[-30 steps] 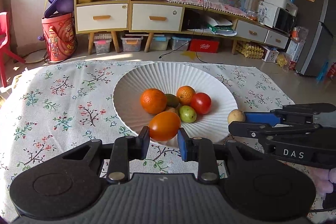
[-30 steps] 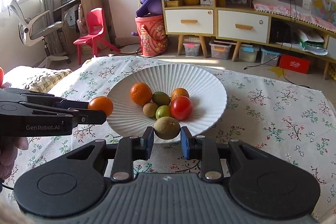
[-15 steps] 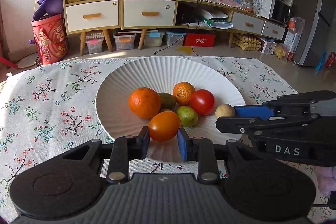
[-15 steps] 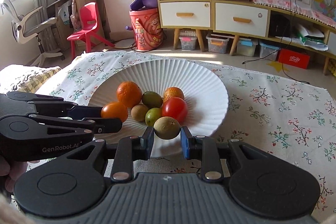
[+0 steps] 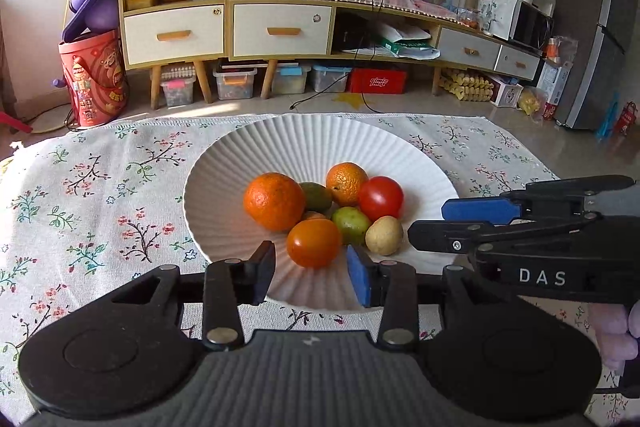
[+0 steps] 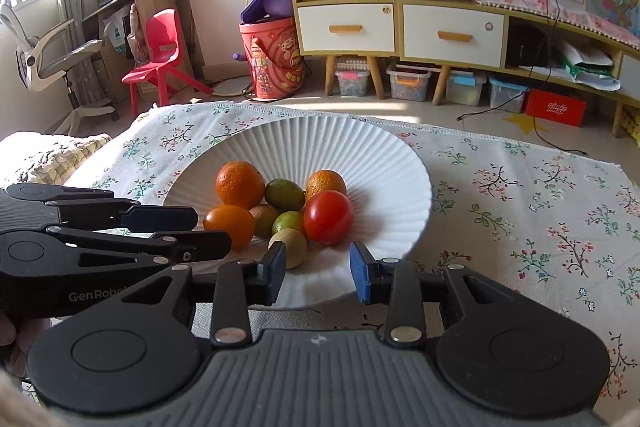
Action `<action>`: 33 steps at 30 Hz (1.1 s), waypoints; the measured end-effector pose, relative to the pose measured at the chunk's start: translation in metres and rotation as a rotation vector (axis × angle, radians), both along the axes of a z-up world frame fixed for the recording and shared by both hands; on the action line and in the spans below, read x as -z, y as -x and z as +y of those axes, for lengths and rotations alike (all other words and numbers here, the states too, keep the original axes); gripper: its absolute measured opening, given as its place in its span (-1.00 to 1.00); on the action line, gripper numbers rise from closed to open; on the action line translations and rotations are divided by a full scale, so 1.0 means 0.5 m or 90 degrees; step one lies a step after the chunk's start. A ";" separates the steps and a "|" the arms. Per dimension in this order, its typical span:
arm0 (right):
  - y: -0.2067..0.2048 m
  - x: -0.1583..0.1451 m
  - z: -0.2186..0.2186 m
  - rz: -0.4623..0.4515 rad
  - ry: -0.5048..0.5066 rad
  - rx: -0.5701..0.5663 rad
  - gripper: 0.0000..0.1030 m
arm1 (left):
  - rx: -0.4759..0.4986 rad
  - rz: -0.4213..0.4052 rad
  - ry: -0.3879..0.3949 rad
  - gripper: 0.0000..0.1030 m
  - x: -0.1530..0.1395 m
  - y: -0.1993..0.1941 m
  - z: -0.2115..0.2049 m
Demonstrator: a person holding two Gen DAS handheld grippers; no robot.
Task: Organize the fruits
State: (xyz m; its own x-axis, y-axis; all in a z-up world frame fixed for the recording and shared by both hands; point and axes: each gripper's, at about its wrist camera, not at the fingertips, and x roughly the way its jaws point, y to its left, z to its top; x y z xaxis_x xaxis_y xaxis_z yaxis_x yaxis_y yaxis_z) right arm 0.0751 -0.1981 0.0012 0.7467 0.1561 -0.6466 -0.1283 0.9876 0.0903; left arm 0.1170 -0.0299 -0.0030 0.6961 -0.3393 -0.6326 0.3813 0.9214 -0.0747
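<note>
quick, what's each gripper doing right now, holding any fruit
Left gripper: jaws opening, orange tomato between them, released.
Right gripper: jaws opening, tan fruit by its left pad, released.

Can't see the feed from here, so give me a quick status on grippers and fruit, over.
Left gripper and right gripper: jaws opening, clear of fruit. Orange tomato and tan fruit lying in white plate. Nothing in the way.

Right gripper [image 6: 318, 273] fingers opening; brown fruit [image 6: 291, 247] rests in plate [image 6: 384, 163]
</note>
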 end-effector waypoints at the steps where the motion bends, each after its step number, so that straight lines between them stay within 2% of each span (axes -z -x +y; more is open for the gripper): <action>1: 0.001 -0.002 -0.002 0.001 -0.002 0.004 -0.32 | -0.001 0.000 0.000 -0.41 -0.002 0.003 0.001; 5: 0.011 -0.010 -0.007 0.000 -0.006 0.014 -0.18 | -0.006 0.000 -0.004 -0.24 -0.010 0.014 0.008; 9: 0.024 -0.016 -0.012 0.001 -0.005 0.038 0.10 | -0.027 0.012 -0.011 -0.01 -0.015 0.027 0.017; 12: 0.033 -0.019 -0.017 0.009 -0.013 0.053 0.16 | -0.033 0.023 -0.015 0.12 -0.019 0.039 0.021; 14: 0.039 -0.022 -0.017 0.013 -0.012 0.061 0.24 | -0.040 0.023 -0.019 0.36 -0.023 0.048 0.026; 17: 0.052 -0.027 -0.014 0.018 0.003 0.086 0.43 | -0.061 0.021 -0.019 0.61 -0.028 0.066 0.036; 20: 0.065 -0.030 -0.012 0.032 0.006 0.096 0.48 | -0.093 0.027 -0.017 0.75 -0.034 0.080 0.045; 24: 0.089 -0.038 -0.005 0.042 0.004 0.109 0.70 | -0.125 0.040 -0.030 0.78 -0.048 0.097 0.050; 30: 0.112 -0.049 0.003 0.067 -0.007 0.141 0.88 | -0.158 0.054 -0.034 0.78 -0.066 0.126 0.056; 33: 0.119 -0.048 0.012 0.077 0.004 0.150 0.93 | -0.172 0.072 -0.055 0.78 -0.067 0.132 0.052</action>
